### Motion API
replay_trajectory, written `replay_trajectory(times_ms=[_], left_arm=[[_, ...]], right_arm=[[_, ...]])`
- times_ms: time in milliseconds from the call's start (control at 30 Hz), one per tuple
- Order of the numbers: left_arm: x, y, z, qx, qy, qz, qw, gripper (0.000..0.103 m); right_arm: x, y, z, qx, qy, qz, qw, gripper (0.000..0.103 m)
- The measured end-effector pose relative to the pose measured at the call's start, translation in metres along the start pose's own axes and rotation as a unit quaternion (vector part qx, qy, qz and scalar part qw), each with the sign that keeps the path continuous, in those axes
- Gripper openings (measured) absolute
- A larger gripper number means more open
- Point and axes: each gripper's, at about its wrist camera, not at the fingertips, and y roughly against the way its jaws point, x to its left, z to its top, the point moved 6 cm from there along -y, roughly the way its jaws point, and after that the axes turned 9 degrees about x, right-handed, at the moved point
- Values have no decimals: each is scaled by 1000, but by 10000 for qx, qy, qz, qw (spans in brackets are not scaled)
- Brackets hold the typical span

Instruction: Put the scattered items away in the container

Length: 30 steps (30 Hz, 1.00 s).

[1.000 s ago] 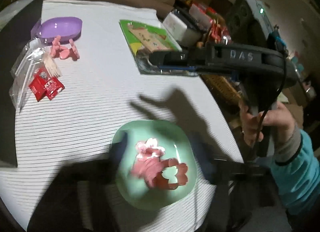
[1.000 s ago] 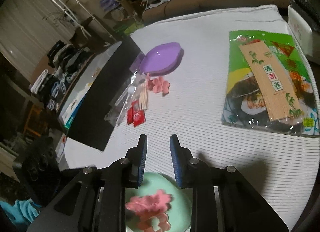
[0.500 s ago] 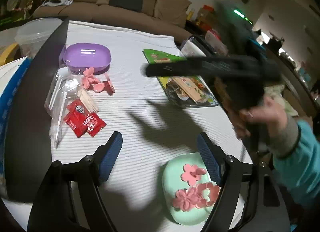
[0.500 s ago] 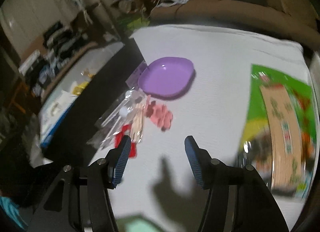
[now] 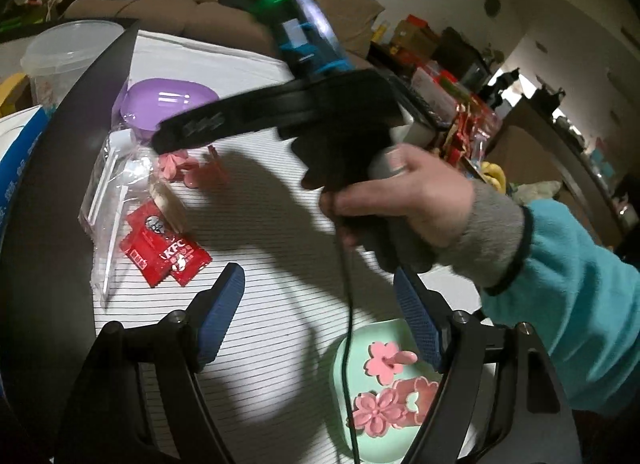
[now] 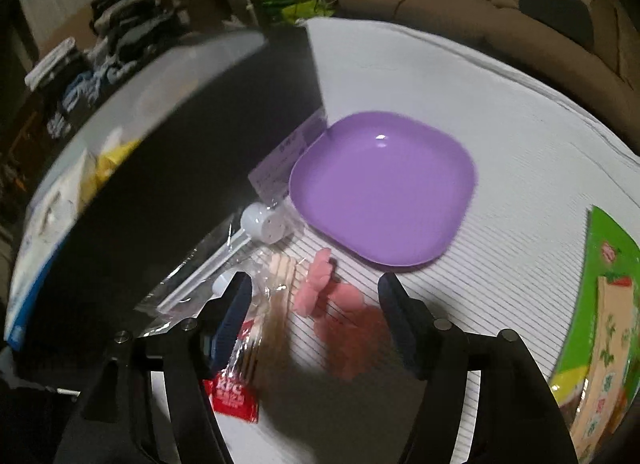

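The right gripper hangs over the striped tablecloth, its jaws opening with nothing clamped; the loose pink flower pieces lie just below and between its fingertips, blurred. The purple plate sits just beyond them, and the red KFC sachets lie under its left finger. The left gripper stands open and empty, with the mint green dish holding three pink flower pieces by its right finger.
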Motion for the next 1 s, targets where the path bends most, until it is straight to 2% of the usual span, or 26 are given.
replay_trajectory(times_ms=[67, 133, 167, 300, 333, 500, 633, 767, 800, 833, 867, 900, 933, 1000], left_arm=[[-3, 2, 2, -28, 4, -87, 10000, 75], [-4, 5, 5, -78, -1, -130, 9999, 76], [-4, 6, 6, -92, 0, -116, 9999, 76], [1, 6, 7, -89, 116, -155, 9998, 76], [4, 5, 8, -87, 164, -168, 9997, 76], [7, 4, 9, -102, 234, -109, 9996, 76], [7, 1, 7, -99, 194, 19, 9998, 76], [11, 0, 6, -122, 282, 34, 9995, 76], [12, 0, 6, -125, 324, -7, 9994, 76], [13, 0, 6, -129, 361, -48, 9993, 76], [15, 0, 5, -132, 368, -53, 9992, 76], [15, 0, 5, -137, 354, -27, 9993, 76], [16, 1, 5, -142, 337, -11, 9993, 76], [15, 1, 5, -146, 331, -50, 9993, 76]], right_arm=[[0, -6, 1, -24, -11, -9, 10000, 53], [0, -13, 3, 5, -37, 18, 10000, 22], [0, -17, 4, 40, -31, 12, 10000, 14], [1, -17, 0, 26, -71, 53, 10000, 12], [-1, -14, -1, -6, -151, 85, 9999, 7], [-9, 17, -13, -270, -475, 365, 9978, 5], [-15, 43, -30, -291, -562, 334, 9974, 5], [-26, 59, -43, -323, -565, -109, 9978, 11], [-29, 58, -46, -275, -588, -64, 9979, 17], [-30, 56, -46, -248, -580, -30, 9980, 31], [-28, 53, -46, -233, -472, -95, 9986, 40], [-24, 50, -44, -226, -255, -235, 9991, 56], [-20, 48, -42, -226, -60, -361, 9991, 65], [-12, 40, -36, -228, 357, -567, 9975, 71]])
